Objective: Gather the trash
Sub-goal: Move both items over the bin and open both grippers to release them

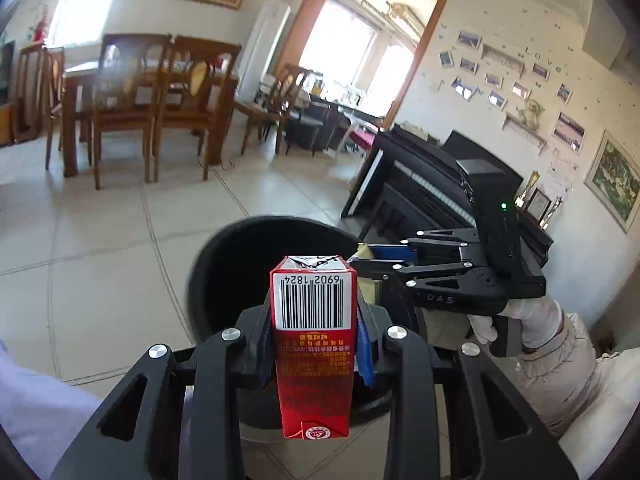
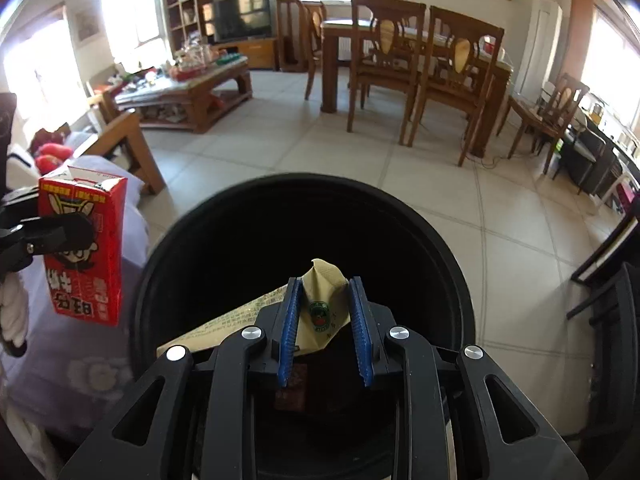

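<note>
Trash sits clamped in both grippers: the right gripper [image 2: 323,312] holds a tan wrapper [image 2: 320,304] directly over the black bin [image 2: 440,240], while the left gripper [image 1: 316,344] grips a red carton [image 1: 314,344] upright, seemingly just short of the rim.

Daylit interior, both fisheye views: strong light enters through windows [image 1: 86,4] at far left and a far room beyond the arched doorway [image 1: 360,48], both blown out to white, with matching glare from windows [image 2: 132,16] at left and right in the right wrist view. Straight lines bow towards the dark, vignetted corners; the tiled floor [image 2: 500,240] is evenly lit with soft shadows. The black bin [image 2: 304,248] interior reads near-black, its rim slightly motion-blurred; near parts are sharp.
</note>
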Action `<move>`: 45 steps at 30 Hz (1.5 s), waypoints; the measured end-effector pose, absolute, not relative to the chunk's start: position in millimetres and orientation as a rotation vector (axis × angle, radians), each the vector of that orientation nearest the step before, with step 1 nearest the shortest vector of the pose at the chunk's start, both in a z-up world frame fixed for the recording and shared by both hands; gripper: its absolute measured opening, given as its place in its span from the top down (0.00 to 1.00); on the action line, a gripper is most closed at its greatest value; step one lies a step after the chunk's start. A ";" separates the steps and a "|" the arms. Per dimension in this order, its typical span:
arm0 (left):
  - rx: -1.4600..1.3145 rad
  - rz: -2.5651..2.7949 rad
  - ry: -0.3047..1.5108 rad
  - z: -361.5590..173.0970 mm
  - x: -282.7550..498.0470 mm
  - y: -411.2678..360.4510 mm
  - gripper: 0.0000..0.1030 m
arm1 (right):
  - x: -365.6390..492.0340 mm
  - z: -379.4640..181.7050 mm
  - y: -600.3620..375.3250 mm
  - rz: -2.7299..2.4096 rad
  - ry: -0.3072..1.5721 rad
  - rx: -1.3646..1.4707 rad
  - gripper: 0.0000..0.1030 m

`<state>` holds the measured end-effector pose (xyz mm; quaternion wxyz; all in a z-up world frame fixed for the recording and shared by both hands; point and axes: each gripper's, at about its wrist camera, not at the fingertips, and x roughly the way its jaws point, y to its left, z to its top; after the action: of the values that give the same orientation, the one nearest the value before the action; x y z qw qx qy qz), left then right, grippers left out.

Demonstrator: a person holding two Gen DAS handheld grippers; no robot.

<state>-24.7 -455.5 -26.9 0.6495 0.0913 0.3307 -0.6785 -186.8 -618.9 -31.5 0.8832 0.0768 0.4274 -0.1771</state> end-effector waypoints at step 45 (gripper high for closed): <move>0.117 -1.160 0.540 3.7 -35.2 -280.8 0.05 | -166.1 -23.8 -467.4 -0.082 0.633 0.079 0.09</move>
<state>-35.2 -280.8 3.7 0.8007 0.0546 0.2519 -0.5408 -166.1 -467.4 -23.8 0.9488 0.0390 0.3109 -0.0401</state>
